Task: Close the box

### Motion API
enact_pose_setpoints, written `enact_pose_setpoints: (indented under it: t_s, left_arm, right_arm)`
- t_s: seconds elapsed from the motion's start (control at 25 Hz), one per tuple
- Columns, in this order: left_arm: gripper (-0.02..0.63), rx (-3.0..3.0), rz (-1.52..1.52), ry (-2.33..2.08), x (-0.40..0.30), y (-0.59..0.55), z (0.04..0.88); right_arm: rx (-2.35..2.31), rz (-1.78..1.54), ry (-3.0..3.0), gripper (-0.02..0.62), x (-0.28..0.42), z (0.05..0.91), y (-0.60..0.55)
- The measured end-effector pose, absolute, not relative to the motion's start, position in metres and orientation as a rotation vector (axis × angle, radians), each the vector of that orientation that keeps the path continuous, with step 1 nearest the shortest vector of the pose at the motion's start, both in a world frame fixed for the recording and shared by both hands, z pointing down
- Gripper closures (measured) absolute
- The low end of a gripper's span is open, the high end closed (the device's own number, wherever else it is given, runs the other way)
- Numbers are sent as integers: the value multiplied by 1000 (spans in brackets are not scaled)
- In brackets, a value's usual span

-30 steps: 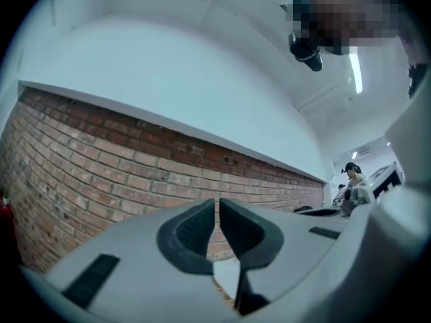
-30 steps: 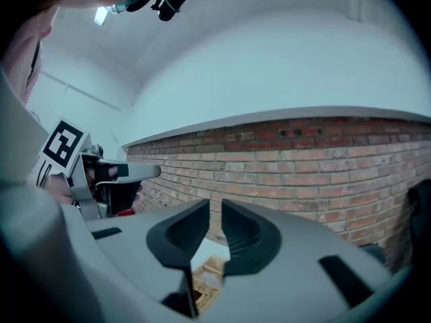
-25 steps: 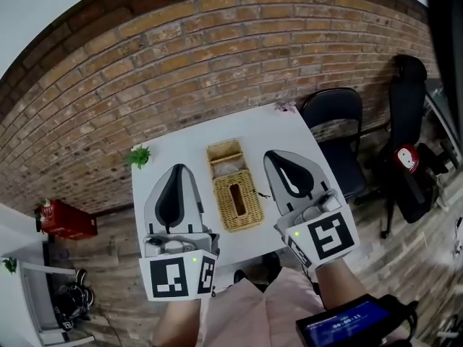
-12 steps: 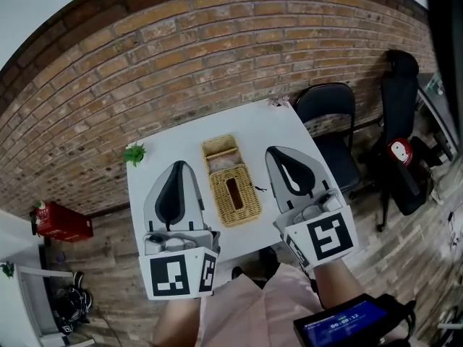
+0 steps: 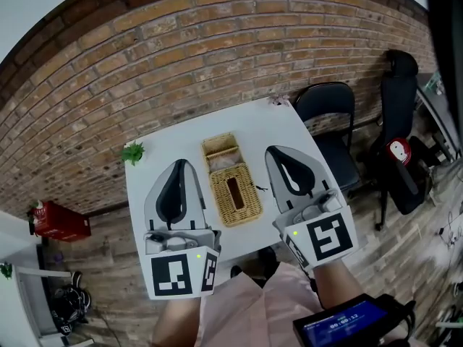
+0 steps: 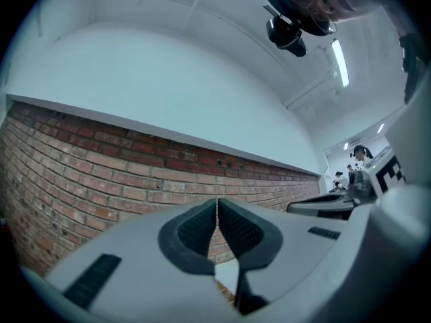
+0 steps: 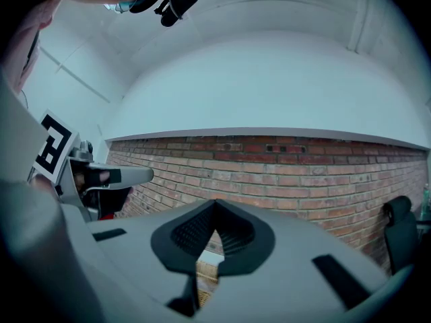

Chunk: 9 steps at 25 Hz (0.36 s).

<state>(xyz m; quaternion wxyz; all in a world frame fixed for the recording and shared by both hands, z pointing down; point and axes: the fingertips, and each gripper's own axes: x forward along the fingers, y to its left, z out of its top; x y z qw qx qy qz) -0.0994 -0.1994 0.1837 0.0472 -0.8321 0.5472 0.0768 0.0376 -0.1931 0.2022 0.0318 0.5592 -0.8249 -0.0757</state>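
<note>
On the white table (image 5: 253, 129) lies a wicker box in two parts: an open-topped half (image 5: 221, 152) on the far side and a half with an oblong slot (image 5: 235, 195) on the near side, flat against it. My left gripper (image 5: 179, 166) hovers just left of the box and is shut and empty. To the box's right, my right gripper (image 5: 277, 154) is also shut with nothing in it. In the left gripper view the pads (image 6: 217, 204) meet in front of the brick wall. In the right gripper view the closed jaws (image 7: 215, 204) stand above a strip of wicker (image 7: 207, 274).
A small green plant (image 5: 133, 152) stands at the table's far left corner. A black folding chair (image 5: 329, 114) is right of the table, with more dark chairs and bags (image 5: 401, 157) beyond. A brick wall (image 5: 181, 56) runs behind. A red object (image 5: 59, 221) sits on the floor at left.
Both grippers keep their places beside the box and stay shut. Only the head view has shifted a little, so the table sits slightly further left in the picture.
</note>
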Motion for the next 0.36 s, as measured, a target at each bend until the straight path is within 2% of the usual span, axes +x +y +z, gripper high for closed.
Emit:
enact_pose_setpoints:
  t_s: [0.36]
  left_arm:
    - [588,-2538,215,1655,-99,-203,185]
  right_arm:
    - [1723,-232,-2529,597,37,205,-198]
